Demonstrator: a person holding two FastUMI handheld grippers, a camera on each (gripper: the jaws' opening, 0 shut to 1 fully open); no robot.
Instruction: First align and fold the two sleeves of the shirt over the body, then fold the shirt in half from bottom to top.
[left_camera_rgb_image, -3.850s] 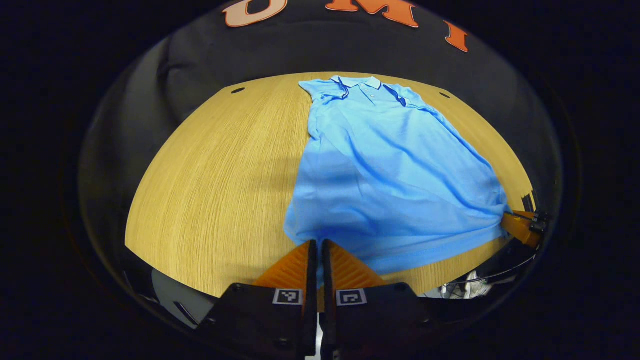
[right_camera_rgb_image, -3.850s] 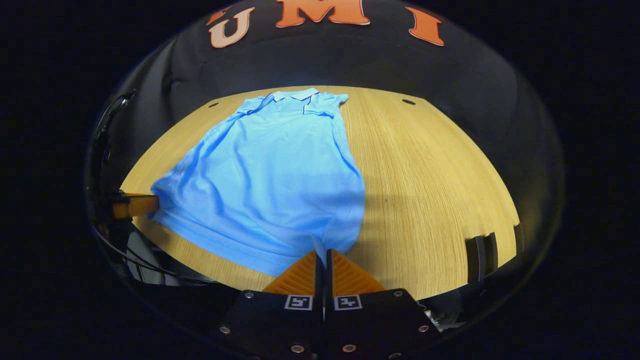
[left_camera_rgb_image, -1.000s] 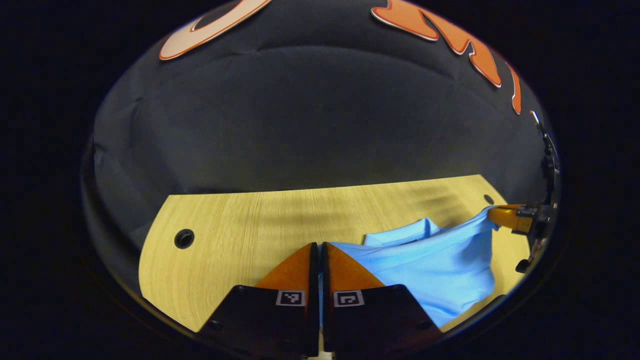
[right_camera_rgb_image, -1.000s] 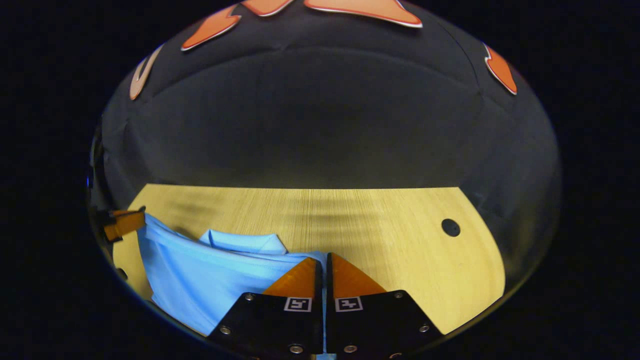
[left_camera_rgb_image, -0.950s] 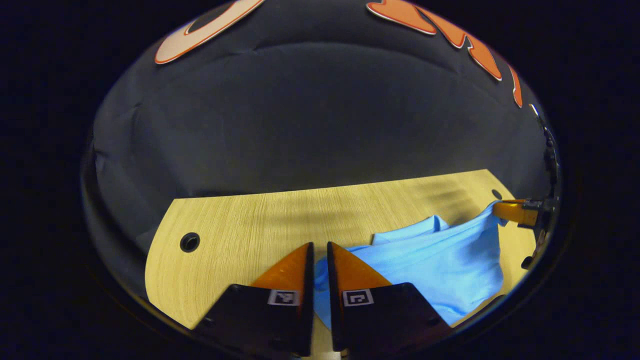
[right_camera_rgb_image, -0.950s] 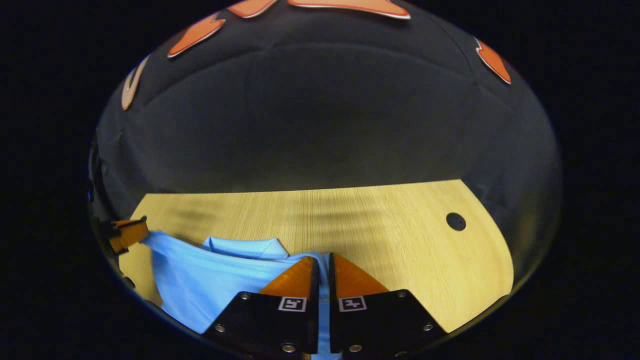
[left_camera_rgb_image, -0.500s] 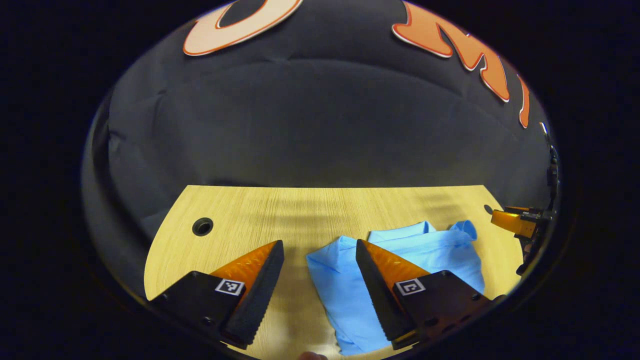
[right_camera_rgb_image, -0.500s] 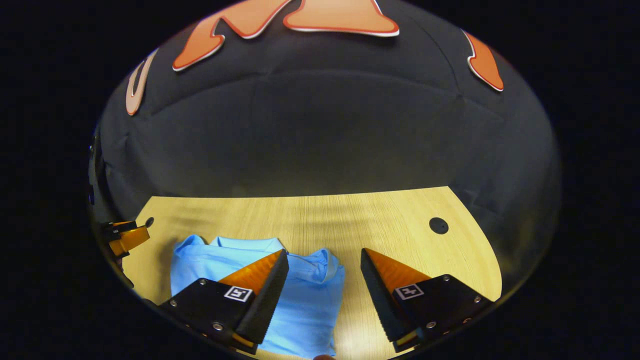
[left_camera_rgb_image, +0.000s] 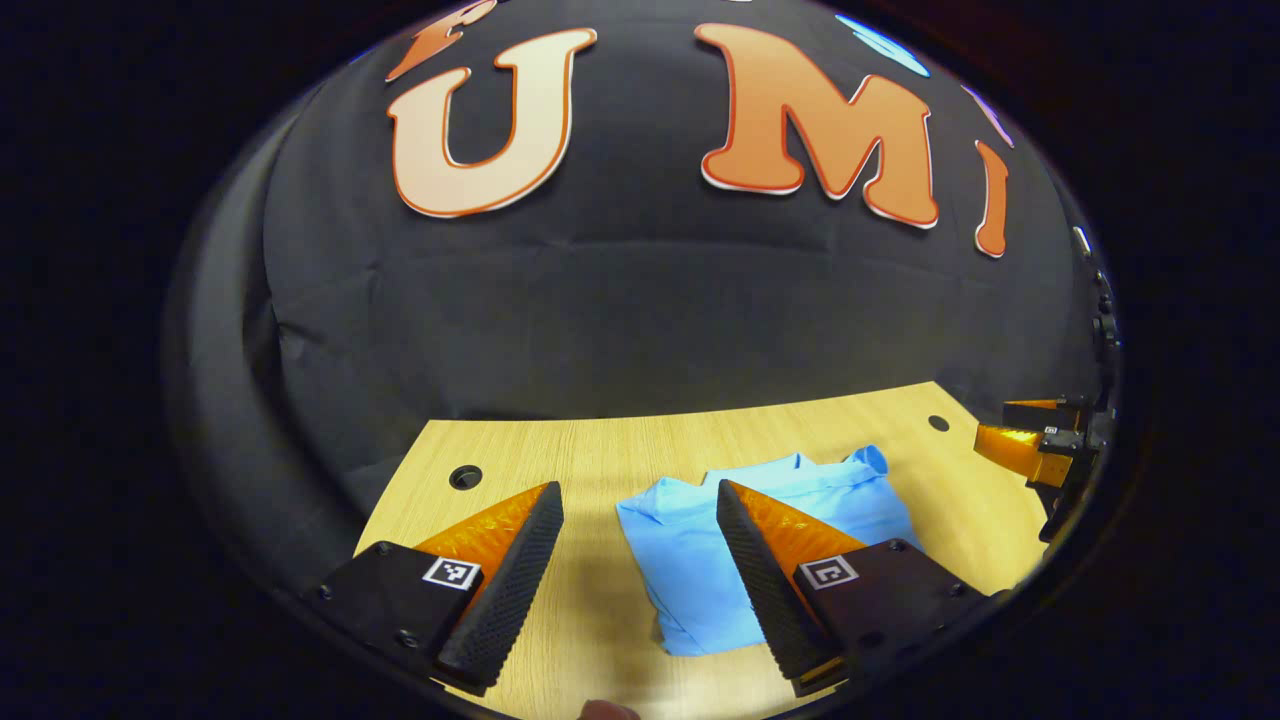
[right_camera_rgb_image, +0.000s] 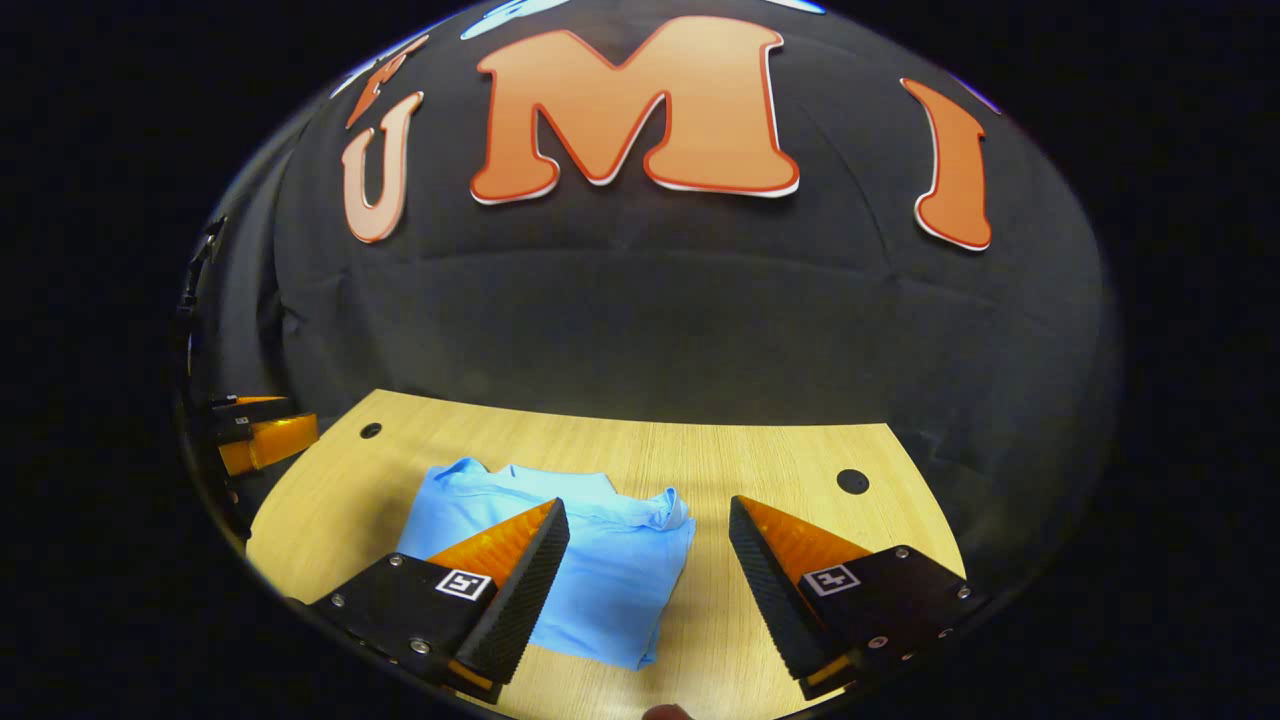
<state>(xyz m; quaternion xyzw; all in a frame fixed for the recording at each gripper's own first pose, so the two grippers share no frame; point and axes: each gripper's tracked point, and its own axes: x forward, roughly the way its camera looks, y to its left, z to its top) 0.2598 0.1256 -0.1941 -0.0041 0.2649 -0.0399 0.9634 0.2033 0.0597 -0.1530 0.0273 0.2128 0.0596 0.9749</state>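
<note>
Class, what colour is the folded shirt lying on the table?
Light blue, plain; the shirt shows best in the right gripper view.

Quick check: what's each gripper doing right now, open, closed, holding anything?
Left gripper: open, holding nothing, above the folded shirt.
Right gripper: open, holding nothing, above the shirt's edge.

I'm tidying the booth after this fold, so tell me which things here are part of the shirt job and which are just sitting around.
Part of the job:
blue shirt, folded on the table
left tool, open
right tool, open

Just there:
wooden table
cable holes in the table
black cloth wall
</note>
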